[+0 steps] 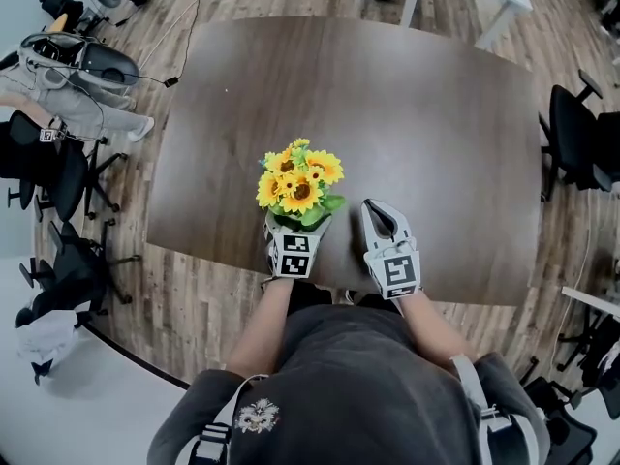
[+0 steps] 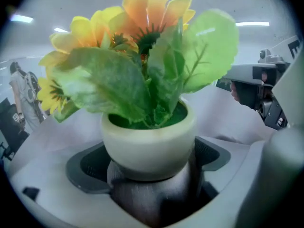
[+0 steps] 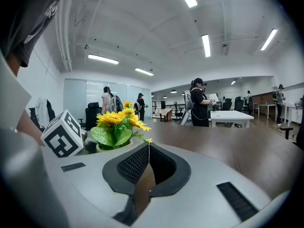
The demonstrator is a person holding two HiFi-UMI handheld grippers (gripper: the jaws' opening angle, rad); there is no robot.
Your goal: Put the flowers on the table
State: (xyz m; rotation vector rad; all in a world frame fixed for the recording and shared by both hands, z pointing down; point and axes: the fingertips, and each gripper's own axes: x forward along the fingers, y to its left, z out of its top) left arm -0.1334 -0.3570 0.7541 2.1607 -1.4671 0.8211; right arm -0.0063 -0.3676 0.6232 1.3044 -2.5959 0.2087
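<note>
The jaws of the left gripper are clamping the pot of flowers, which is standing upright over the near edge of the table; contact with the tabletop cannot be confirmed. The jaws of the right gripper are pressing together, empty, just beside.

Dark brown wooden table with rounded corners, standing on a plank floor. Close to the front edge of its top is a pot of flowers, yellow blooms above green leaves. Whether the pot's base touches the top cannot be told.
</note>
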